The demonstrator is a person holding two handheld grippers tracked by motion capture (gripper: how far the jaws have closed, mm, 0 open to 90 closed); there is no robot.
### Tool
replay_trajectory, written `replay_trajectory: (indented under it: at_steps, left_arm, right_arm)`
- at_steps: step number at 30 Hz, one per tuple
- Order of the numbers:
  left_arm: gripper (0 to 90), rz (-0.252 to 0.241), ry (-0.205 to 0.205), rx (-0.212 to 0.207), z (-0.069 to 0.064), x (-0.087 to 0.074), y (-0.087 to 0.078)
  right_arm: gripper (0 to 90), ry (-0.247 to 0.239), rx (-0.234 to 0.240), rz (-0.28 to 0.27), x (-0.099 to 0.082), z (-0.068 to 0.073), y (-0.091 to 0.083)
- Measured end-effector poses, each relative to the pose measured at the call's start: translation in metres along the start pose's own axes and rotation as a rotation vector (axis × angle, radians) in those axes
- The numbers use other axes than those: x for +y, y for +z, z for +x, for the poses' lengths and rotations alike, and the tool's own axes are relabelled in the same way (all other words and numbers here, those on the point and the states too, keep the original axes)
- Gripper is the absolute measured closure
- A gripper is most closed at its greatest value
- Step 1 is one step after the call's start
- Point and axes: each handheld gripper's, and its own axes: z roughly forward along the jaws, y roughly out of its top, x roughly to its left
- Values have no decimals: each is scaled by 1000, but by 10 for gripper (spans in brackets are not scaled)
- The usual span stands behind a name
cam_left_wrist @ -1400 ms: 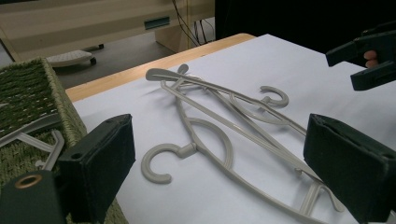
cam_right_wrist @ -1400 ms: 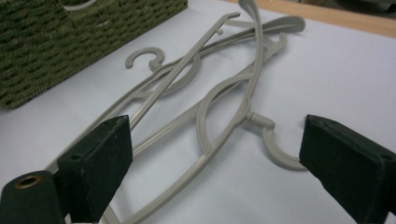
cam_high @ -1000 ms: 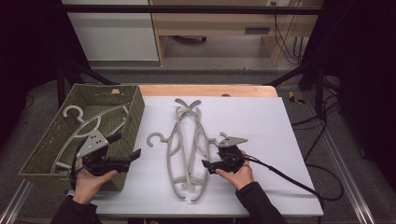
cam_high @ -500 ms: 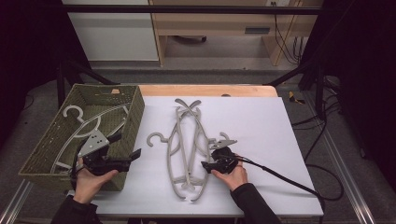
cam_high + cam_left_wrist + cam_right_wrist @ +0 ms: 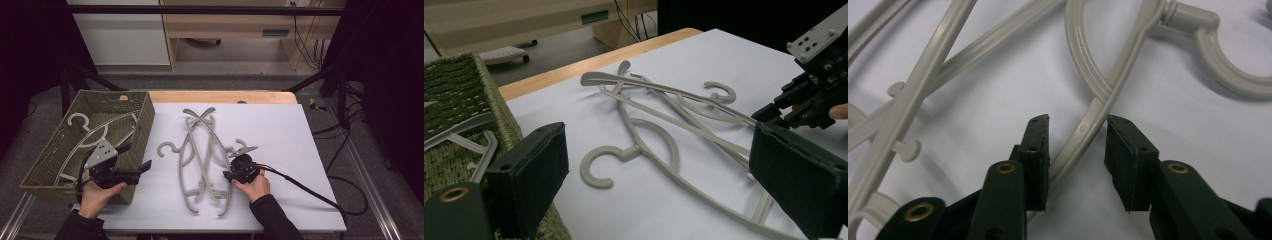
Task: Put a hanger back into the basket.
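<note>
Our right gripper (image 5: 1078, 125) has just been closing its fingers around a grey hanger's (image 5: 1088, 125) arm, not yet pinching; our left gripper (image 5: 659, 185) gapes wide, empty.

Hangers (image 5: 202, 160) crossed mid-tabletop (image 5: 280, 130); basket (image 5: 55, 155) at left edge, holding more hangers (image 5: 92, 132); right gripper (image 5: 231, 175) beside the pile.

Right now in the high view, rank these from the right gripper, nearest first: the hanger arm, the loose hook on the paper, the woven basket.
1. Hanger arm, right beside the right gripper.
2. Loose hook, farther left on the paper.
3. Woven basket, at the far left.
</note>
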Motion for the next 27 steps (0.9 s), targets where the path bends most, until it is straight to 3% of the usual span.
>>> replay_trajectory:
  at_steps: [8, 9, 12, 14, 16, 18, 24, 25, 27]
  left_arm:
    - [86, 4, 2, 0, 0, 0, 0]
    - [86, 5, 3, 0, 0, 0, 0]
    - [86, 6, 7, -1, 0, 0, 1]
    - [86, 7, 7, -1, 0, 0, 1]
    - [86, 7, 9, -2, 0, 0, 1]
    - [86, 8, 7, -2, -1, 0, 1]
    - [86, 13, 10, -4, -2, 0, 2]
    - [86, 14, 9, -5, -2, 0, 2]
    - [86, 14, 10, -5, -3, 0, 2]
  right_arm:
    - [747, 41, -68, 30, -4, -22, -11]
    - [759, 27, -69, 28, -5, -26, -12]
    - [796, 57, -83, 33, -6, -32, -15]
    - [808, 46, -87, 30, -7, -38, -17]
    - [800, 68, -79, 38, -7, -39, -18]
    - [752, 36, -87, 44, -8, -40, -16]
    - [800, 17, -99, 40, -9, -39, -14]
    - [808, 56, -103, 47, -8, -38, -14]
    - [813, 39, -98, 43, -8, -40, -14]
